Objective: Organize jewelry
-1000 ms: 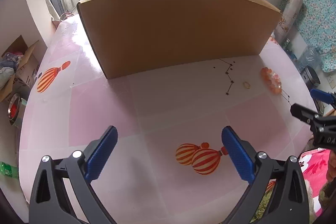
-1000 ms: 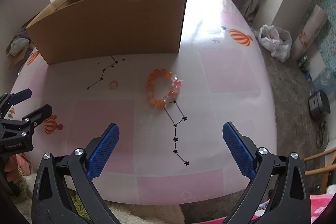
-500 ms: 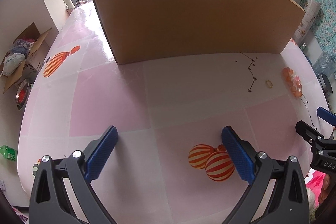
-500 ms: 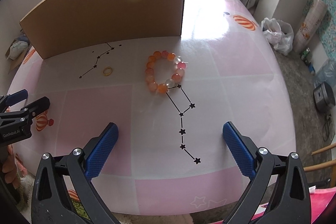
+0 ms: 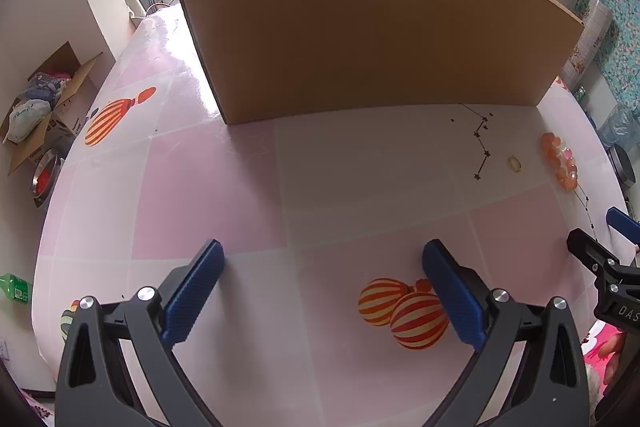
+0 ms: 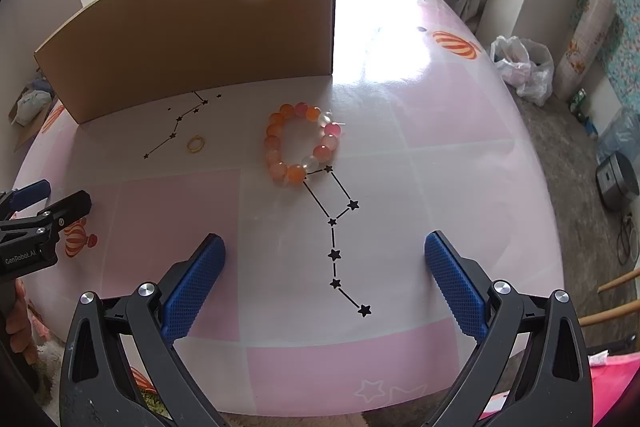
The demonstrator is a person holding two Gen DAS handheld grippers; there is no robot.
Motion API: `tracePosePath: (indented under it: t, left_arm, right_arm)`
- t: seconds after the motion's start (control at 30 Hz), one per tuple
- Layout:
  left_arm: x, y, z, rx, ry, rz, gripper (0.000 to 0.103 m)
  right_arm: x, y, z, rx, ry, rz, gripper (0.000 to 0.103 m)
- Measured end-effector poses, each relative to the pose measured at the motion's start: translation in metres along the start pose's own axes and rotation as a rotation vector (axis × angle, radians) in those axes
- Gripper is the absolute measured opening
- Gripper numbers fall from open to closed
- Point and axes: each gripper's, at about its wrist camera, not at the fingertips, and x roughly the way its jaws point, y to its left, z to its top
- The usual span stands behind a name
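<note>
"GenRobot.AI" marks the left gripper [image 6: 38, 203], both grippers' jaws apart, near a table-centre orange-pink bead bracelet [image 6: 302, 143].

On the table [image 6: 440, 131] there is one bead bracelet [image 6: 302, 143], one small yellow ring [image 6: 196, 143] and one cardboard box [image 6: 208, 39]. Two grippers are visible, the left gripper [image 5: 320, 291] and the right gripper [image 6: 324, 285].
</note>
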Motion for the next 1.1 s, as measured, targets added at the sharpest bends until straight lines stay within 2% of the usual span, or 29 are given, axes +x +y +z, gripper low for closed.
tracePosePath:
  t: [0.33,0.5,0.67,0.83,1.0,1.1]
  left_arm:
    - [0.001,0.0,0.001,0.001,0.001,0.0,0.098]
    - [0.0,0.0,0.001,0.001,0.001,0.0,0.098]
    - [0.0,0.0,0.001,0.001,0.001,0.0,0.098]
    - [0.001,0.0,0.001,0.001,0.001,0.0,0.098]
    - [0.001,0.0,0.001,0.002,0.001,0.0,0.098]
    - [0.001,0.0,0.001,0.002,0.0,0.0,0.098]
  right_arm:
    - [-0.003,0.002,-0.005,-0.028,-0.012,0.017,0.095]
    - [-0.004,0.001,-0.002,-0.034,0.023,0.032,0.095]
    - [-0.016,-0.002,0.005,-0.034,-0.041,0.102,0.094]
    - [-0.019,-0.001,0.019,-0.05,-0.071,0.166,0.078]
    - [-0.014,0.003,0.033,-0.081,-0.073,0.186,0.06]
    - [-0.012,0.009,0.038,-0.106,-0.074,0.193,0.054]
